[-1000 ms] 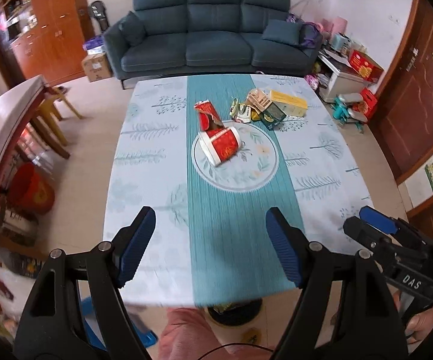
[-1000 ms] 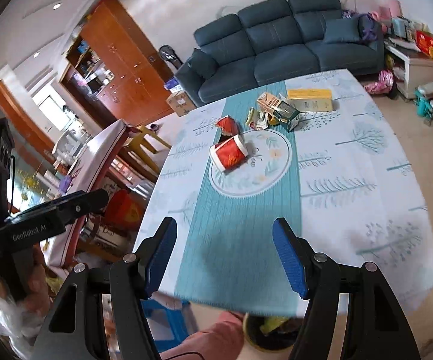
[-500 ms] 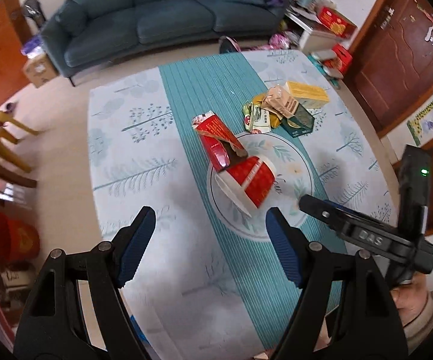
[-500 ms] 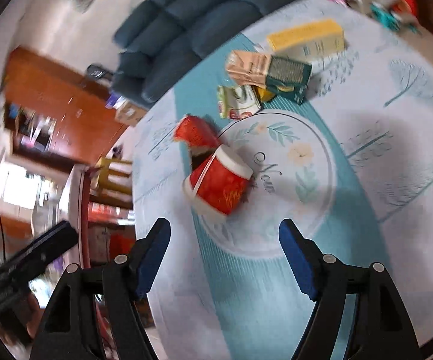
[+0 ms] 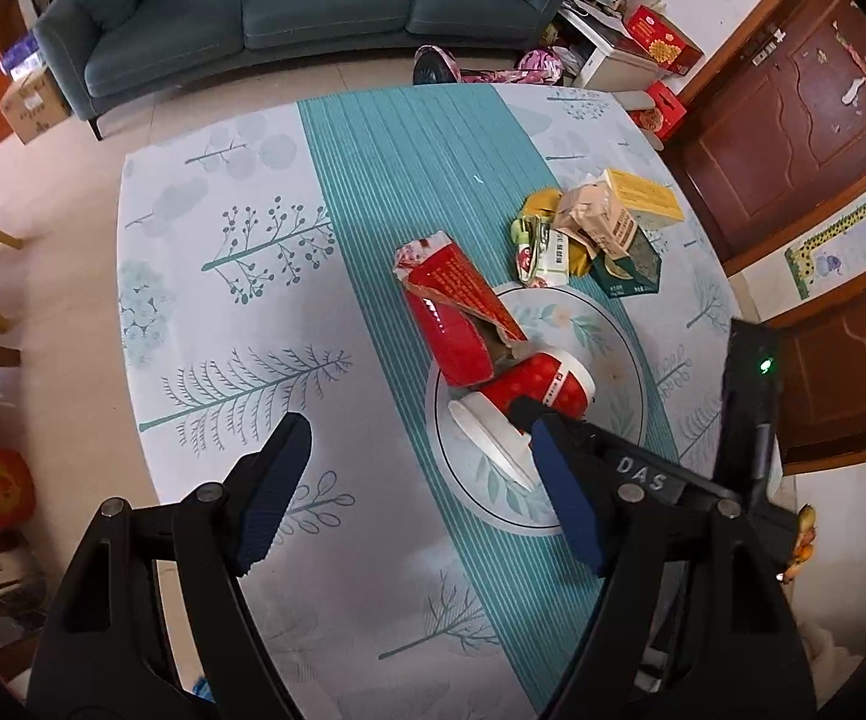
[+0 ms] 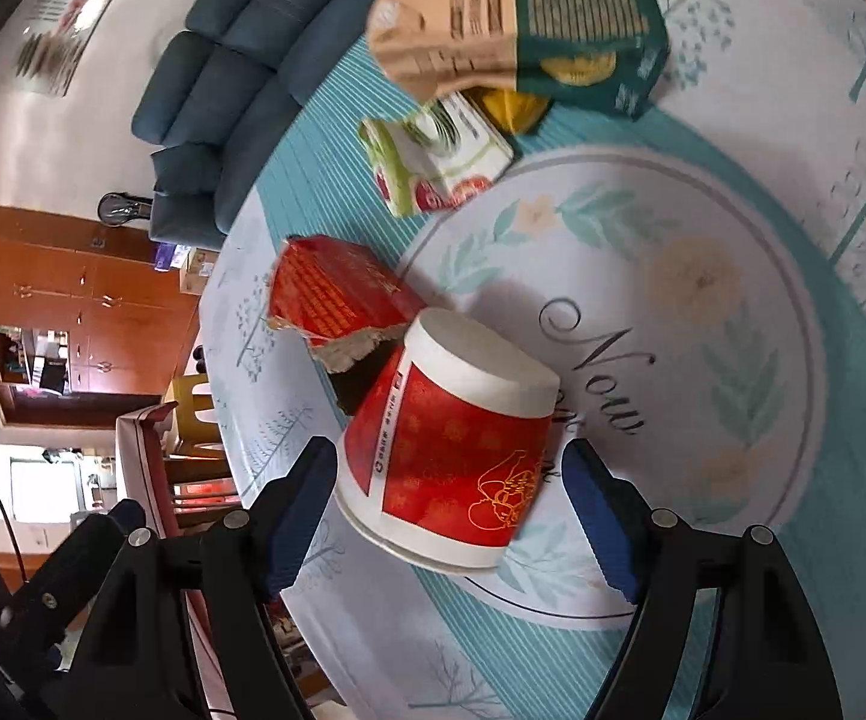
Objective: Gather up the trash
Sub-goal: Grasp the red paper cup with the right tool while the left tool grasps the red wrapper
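Left side first: my left tool [image 5: 414, 498] hangs over the bare patterned tabletop [image 5: 240, 312], jaws spread wide with nothing between them, so that one is released and idle for now. Just ahead of it lies the torn red carton [image 5: 460, 315], on its side along the teal stripe, its ripped end butting against the red paper cup [image 5: 529, 402]. The cup is tipped over on the round printed medallion in the middle of the cloth, rim toward me.

Moving right, my right tool [image 6: 448, 516] is the busy one. Its jaws are opening as I watch, and the cup sits between the two blue pads [image 6: 297, 510] with a gap on either side, so nothing is gripped yet. I'd call this the approach to the first pickup: lining up on the cup.

Farther right and beyond, the rest of the litter is bunched together: a white-and-green wrapper [image 6: 439, 165], a tan-and-green box [image 6: 523, 39], a yellow box [image 5: 643, 198] at the far edge.

Next move, as I judge it: ease the right tool down until the pads bracket the cup's wall, then close gently, since thin paper will crush or squirt out. No bin or bag is visible in either view.
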A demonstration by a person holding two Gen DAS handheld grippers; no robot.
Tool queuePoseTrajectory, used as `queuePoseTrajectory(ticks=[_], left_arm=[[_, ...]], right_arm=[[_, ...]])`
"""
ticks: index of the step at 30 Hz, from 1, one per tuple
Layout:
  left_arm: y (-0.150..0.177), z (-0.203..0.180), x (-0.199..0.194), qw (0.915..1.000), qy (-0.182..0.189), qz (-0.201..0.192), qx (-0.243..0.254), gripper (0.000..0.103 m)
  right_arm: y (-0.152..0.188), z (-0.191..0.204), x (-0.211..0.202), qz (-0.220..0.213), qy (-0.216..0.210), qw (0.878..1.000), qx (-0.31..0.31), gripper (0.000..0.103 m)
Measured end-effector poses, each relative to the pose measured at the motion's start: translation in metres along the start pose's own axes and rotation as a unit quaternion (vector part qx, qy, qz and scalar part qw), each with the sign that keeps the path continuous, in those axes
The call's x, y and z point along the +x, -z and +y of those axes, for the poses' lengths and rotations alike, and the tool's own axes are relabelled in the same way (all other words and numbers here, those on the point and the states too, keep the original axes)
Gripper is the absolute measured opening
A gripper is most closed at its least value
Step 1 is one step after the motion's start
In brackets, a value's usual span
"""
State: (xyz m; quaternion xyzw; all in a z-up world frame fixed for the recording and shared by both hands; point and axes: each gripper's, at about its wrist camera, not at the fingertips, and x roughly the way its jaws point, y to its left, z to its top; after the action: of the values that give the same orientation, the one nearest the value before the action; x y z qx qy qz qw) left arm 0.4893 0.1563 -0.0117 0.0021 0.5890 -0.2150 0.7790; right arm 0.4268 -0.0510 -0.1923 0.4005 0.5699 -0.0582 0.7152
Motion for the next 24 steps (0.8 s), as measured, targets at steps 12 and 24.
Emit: queuePoseTrajectory(ticks=[12,24], left_arm=[[-0.013,0.003,0.017,0.9996,0.018,0.011,-0.018,0.073],[-0.054,-0.016,0.083,0.995,0.045,0.061,-0.065,0.073]], right_arm=[[0.007,-0.003,0.007,-0.026,-0.021,0.999,0.006,0.061],[-0.002,-0.034,-0.035,-0.081,0.007,0.996,0.022,0.051]])
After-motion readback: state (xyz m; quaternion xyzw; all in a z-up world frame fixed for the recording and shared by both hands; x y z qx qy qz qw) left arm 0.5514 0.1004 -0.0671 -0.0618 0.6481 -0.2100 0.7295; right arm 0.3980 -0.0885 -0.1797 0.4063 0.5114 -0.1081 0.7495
